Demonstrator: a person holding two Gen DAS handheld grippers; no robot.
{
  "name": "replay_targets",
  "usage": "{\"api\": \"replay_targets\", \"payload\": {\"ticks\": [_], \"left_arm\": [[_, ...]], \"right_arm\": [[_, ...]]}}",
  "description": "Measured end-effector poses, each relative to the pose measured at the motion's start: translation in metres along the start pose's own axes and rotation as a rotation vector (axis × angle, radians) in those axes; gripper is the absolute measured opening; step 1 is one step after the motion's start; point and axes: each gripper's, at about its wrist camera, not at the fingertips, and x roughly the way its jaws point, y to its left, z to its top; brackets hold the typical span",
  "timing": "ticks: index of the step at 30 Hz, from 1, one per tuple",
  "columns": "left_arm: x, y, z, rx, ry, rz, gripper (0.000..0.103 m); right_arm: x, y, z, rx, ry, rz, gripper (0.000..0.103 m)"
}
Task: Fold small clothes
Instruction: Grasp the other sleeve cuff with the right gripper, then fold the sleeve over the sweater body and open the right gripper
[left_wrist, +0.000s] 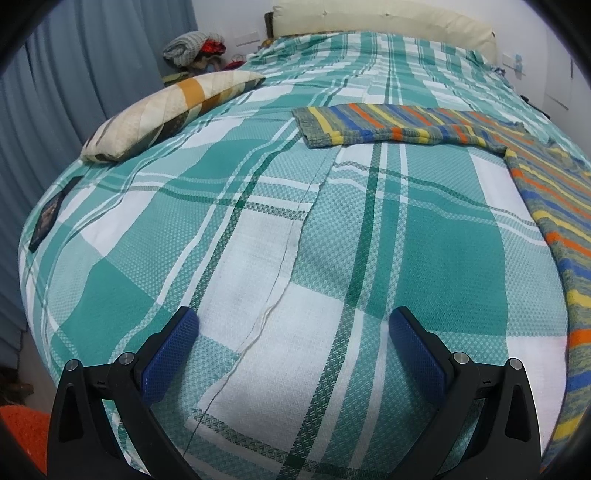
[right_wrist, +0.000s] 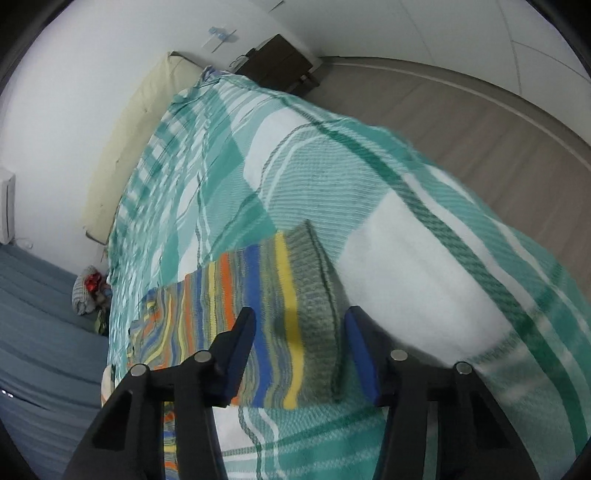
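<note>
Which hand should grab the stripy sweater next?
Probably the right gripper: its open fingers sit right over the striped sweater. The left gripper is open above bare bedspread, away from the sweater.

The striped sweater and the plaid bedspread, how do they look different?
The striped sweater carries narrow orange, yellow and blue bands on grey-green; the plaid bedspread has broad teal and white checks. The sweater is small and partly folded; the bedspread covers the whole bed. Both lie flat, sweater on top.

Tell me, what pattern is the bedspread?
Teal, green and white plaid bedspread, clearest in the left wrist view.
</note>
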Motion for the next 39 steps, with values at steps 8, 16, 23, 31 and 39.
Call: {"api": "replay_targets", "payload": {"ticks": [8, 16, 23, 31, 39], "left_arm": [[-0.001, 0.0, -0.001, -0.004, -0.005, -0.001, 0.103], [-0.001, -0.001, -0.001, -0.01, -0.002, -0.001, 0.103], [-0.001, 0.001, -0.001, -0.01, 0.002, -0.014, 0.103], [-0.002, 0.0, -0.003, -0.007, -0.001, -0.014, 0.103], [-0.003, -0.001, -0.004, -0.003, -0.009, -0.003, 0.103]], "right_arm": [[-0.014, 0.018, -0.001, -0.002, -0.085, 0.001, 0.003], [-0.042, 0.211, -0.016, -0.348, -0.073, 0.227, 0.003], [0.029, 0.355, -0.081, -0.529, 0.066, 0.323, 0.003], [0.084, 0.377, -0.1, -0.527, 0.15, 0.295, 0.049], [0.112, 0.293, -0.094, -0.461, 0.328, 0.154, 0.046]]}}
